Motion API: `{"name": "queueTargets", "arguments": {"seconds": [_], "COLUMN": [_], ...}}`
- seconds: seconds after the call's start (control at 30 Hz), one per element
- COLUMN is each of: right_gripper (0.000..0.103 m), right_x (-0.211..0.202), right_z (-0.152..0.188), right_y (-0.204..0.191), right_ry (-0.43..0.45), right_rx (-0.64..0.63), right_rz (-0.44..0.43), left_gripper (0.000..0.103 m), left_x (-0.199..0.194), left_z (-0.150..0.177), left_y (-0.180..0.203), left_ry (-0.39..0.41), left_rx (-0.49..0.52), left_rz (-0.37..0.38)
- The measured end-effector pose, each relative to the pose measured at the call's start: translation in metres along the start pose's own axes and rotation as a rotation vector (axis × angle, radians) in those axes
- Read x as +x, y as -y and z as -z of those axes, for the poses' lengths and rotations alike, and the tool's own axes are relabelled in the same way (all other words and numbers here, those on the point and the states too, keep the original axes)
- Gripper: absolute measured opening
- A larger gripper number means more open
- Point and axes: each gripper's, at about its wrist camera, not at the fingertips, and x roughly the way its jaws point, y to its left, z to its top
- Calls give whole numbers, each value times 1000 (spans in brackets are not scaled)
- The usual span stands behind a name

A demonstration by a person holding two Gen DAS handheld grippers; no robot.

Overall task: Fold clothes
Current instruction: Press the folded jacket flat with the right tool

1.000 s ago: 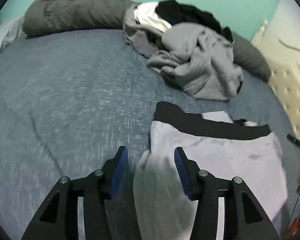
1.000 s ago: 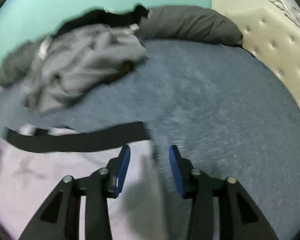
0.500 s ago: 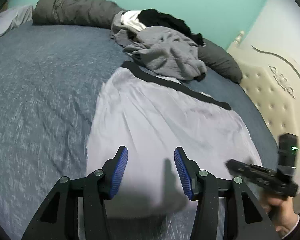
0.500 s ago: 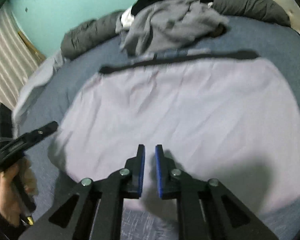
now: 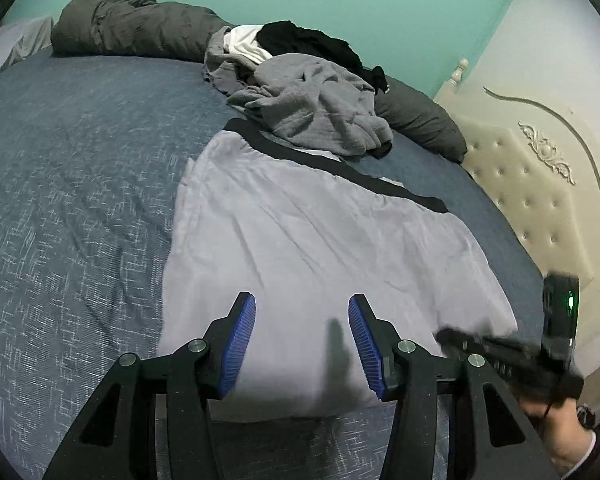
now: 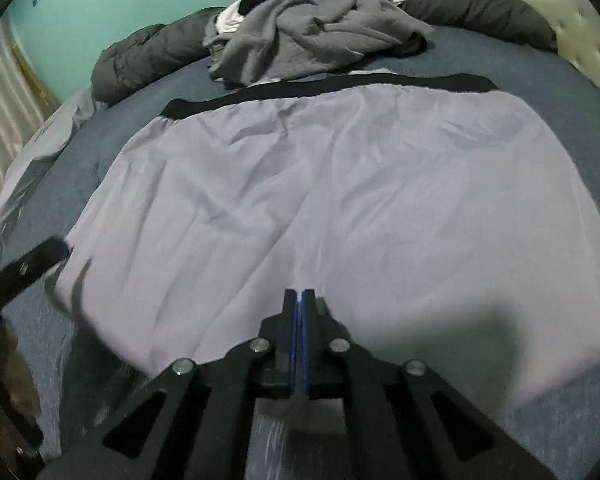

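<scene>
Pale lilac skirt with black waistband lies spread flat on the blue-grey bed, hem toward the near edge, waistband toward the far side just in front of the heap of grey clothes. Left gripper hovers over the hem, jaws parted, nothing between the pads. Right gripper jaws pressed fully together above the hem; no cloth seems pinched. Fabric looks thin, light, limp and a bit slippery, creases easily, so it will likely sag and slide when lifted. Best hold: the two hem corners, or the firmer waistband ends, pinching both layers.
</scene>
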Motion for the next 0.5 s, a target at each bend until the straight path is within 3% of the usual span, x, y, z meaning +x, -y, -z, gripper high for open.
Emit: {"name": "queueTargets", "arguments": {"seconds": [0.2, 0.43, 0.5], "right_gripper": [0, 0, 1], "right_x": [26, 4, 13], "right_z": [24, 23, 33], "right_y": [1, -2, -3], "right_ry": [-24, -18, -56], "right_rx": [-17, -10, -32], "right_rz": [39, 38, 45], "left_gripper": [55, 55, 55], "left_x": [0, 0, 0], "left_z": [0, -1, -1], "left_y": [-12, -19, -21], "left_ry": [2, 2, 3], "left_rx": [-24, -43, -53], "left_rz": [0, 6, 10]}}
